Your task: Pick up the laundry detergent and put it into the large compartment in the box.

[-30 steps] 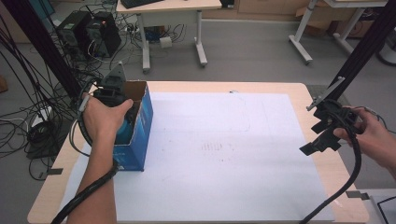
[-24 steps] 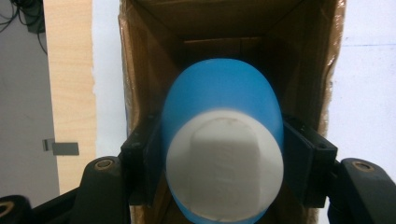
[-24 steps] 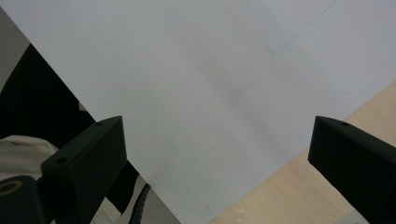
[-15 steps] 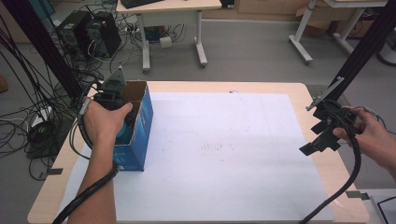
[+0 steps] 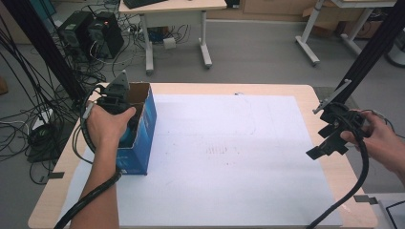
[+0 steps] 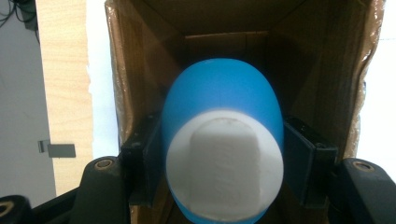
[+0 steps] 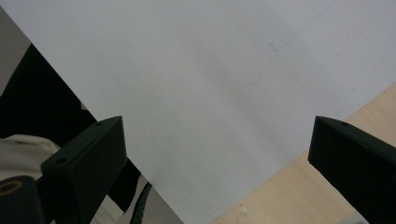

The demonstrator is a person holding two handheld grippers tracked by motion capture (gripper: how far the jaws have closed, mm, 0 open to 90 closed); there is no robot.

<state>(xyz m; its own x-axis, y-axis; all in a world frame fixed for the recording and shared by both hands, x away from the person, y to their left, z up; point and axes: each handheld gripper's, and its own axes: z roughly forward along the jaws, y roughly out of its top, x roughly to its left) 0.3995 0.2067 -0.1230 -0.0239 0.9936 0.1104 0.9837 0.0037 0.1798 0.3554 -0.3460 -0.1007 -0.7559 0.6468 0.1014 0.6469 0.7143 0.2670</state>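
1. Blue cardboard box stands open-topped at the left side of the wooden table, partly on the white paper sheet that covers most of the tabletop.
2. Left hand holds the left gripper pointed down into the box opening; in the high view the gripper body sits right at the box's top, with its black cable looping down along the forearm.
3. Left gripper view: jaws clamped on a blue rounded object with a white flat end facing the camera, one jaw pad pressed on each side. What the object is, cannot tell. It sits inside the brown box interior, above the box floor.
4. Brown inner walls of the box surround the object on all sides in that view; table edge and paper show at the left of it.
5. Middle of the paper is bare apart from faint pencil lines and smudges.
6. Right hand holds the right gripper at the right table edge, well apart from the box, tilted down toward the paper's right margin.
7. Right gripper view: jaws spread wide apart, nothing between them, white paper and a strip of bare wood below.
8. Background floor: cables, computer towers, another desk.
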